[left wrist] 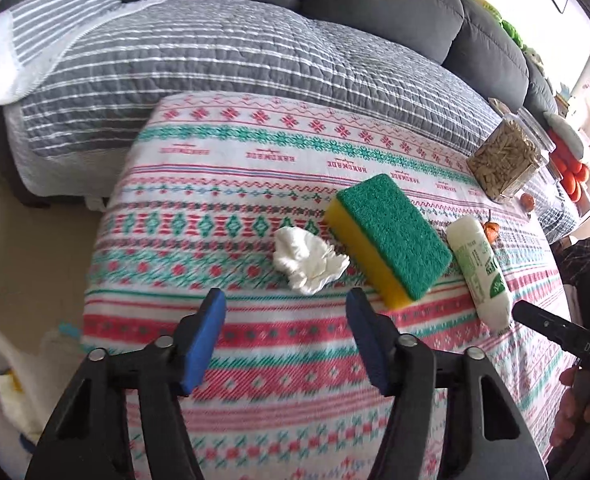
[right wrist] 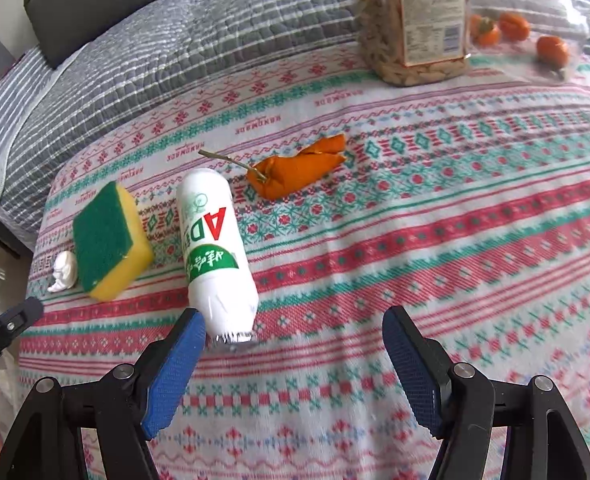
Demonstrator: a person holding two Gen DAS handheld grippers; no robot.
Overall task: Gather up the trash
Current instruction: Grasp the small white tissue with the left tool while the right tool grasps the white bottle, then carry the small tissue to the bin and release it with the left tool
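Left gripper [left wrist: 286, 300]: we see the blue-padded jaws parted, nothing between them, hovering over the patterned tablecloth [left wrist: 255, 344]. Just beyond the tips lies a crumpled white tissue [left wrist: 309, 264], touching the near corner of a yellow sponge with green scouring pad [left wrist: 391, 240].

Right gripper [right wrist: 294, 322]: we see its jaws spread wide, empty. A white plastic bottle [right wrist: 215, 248] lies on its side with the foil-capped end just beside the left pad; whether pad and bottle touch, we cannot tell. Past the bottle lies an orange peel [right wrist: 299, 172] with a stem attached.

From the right wrist view the sponge sits left of the bottle, the tissue further left. Far edge of the cloth: a clear jar of pale snack pieces [right wrist: 411, 24], small orange fruits [right wrist: 551, 50] near it. Grey striped quilt [left wrist: 223, 56] behind the table.
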